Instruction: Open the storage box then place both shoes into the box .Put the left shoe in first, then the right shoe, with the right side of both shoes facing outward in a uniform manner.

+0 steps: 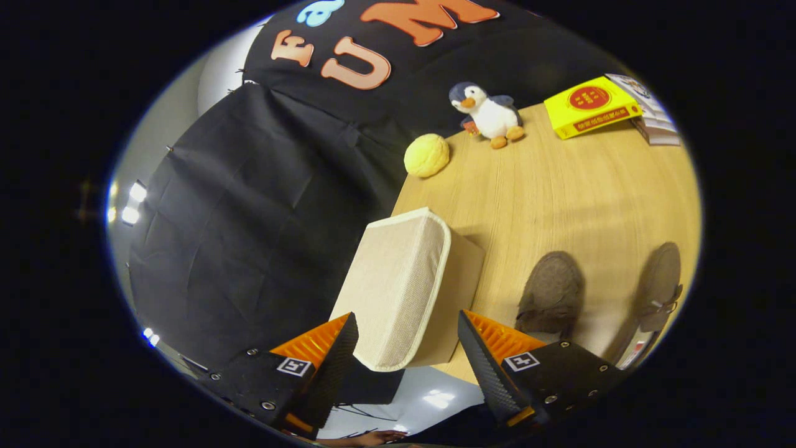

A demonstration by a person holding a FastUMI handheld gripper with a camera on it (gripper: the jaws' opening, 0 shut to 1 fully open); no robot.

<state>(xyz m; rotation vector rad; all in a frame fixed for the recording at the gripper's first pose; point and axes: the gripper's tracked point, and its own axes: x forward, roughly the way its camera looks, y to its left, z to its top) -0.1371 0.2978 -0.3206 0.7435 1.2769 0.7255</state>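
A beige fabric storage box [404, 286] with a white-trimmed lid stands at the near corner of the wooden table [559, 193], its lid closed. My gripper [407, 333] is open, its fingers straddling the near end of the box without pressing on it. To the right of the box, a brown suede shoe [552, 292] rests on the table just beyond the right finger. A second brown shoe [659, 286] with a small bow lies further right, partly on a white card near the table's edge.
A yellow round plush [426, 155] and a penguin toy [488, 115] sit at the table's far side. A yellow book [591, 106] and a stack of booklets [650, 112] lie at the far right. The table drops off left of the box.
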